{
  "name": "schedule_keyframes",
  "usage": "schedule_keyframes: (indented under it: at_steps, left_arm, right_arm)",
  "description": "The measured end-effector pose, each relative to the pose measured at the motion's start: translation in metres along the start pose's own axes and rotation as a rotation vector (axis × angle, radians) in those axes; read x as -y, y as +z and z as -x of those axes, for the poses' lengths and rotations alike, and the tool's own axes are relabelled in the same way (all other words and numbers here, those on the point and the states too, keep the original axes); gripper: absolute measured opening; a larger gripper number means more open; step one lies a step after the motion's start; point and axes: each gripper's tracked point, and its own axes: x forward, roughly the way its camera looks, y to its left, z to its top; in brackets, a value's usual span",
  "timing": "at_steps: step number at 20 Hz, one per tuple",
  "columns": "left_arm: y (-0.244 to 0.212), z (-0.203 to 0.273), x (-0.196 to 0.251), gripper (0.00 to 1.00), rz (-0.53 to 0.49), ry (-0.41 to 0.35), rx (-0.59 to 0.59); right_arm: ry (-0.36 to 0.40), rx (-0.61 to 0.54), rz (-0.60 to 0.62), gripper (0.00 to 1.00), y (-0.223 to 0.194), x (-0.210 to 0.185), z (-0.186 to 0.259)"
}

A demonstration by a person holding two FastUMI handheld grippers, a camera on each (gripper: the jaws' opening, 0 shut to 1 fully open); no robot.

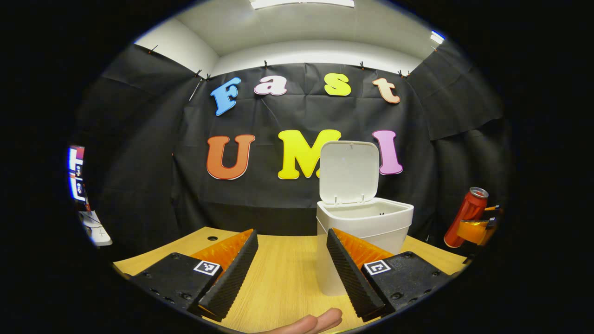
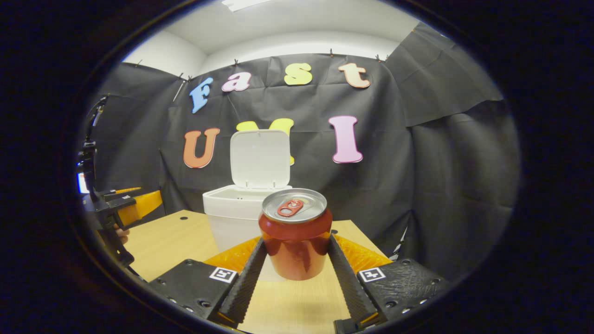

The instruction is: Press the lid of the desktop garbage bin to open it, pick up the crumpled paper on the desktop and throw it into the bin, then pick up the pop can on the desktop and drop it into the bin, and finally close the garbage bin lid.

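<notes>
**Can held clear of counter, bin open and ready**

Fingertips of a person's hand (image 1: 308, 322) lie nearest, at the bottom of the left gripper view. Left hand-held gripper (image 1: 292, 264) stands released, jaws apart over the counter (image 1: 283, 278), holding nothing. Beyond it, the garbage bin (image 1: 366, 222) has its lid (image 1: 349, 171) upright. Right hand-held gripper (image 2: 296, 260) is clenched on the pop can (image 2: 295, 234), both fingers against its sides, can upright, near the bin.

Judgement: carry the can level over the bin's mouth, clear of the rim, release only when centred.

Count: one bin, one can, two grippers. No crumpled paper seen; presumably binned.
</notes>
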Motion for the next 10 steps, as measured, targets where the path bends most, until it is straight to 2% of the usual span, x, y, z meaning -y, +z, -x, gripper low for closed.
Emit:
schedule_keyframes:
  at_steps: [3,7,10]
  left_arm:
    - [0.000,0.011,-0.003,0.96,0.000,-0.014,0.016]
    - [-0.018,0.017,-0.012,0.96,0.025,-0.007,-0.032]
    - [-0.030,0.017,-0.017,0.96,0.002,-0.004,-0.056]
  right_arm:
    - [-0.004,-0.016,0.051,0.80,0.002,-0.015,-0.003]
    - [0.037,0.012,0.097,0.80,0.023,-0.041,0.003]
    - [0.044,0.015,0.085,0.80,0.038,-0.050,0.001]
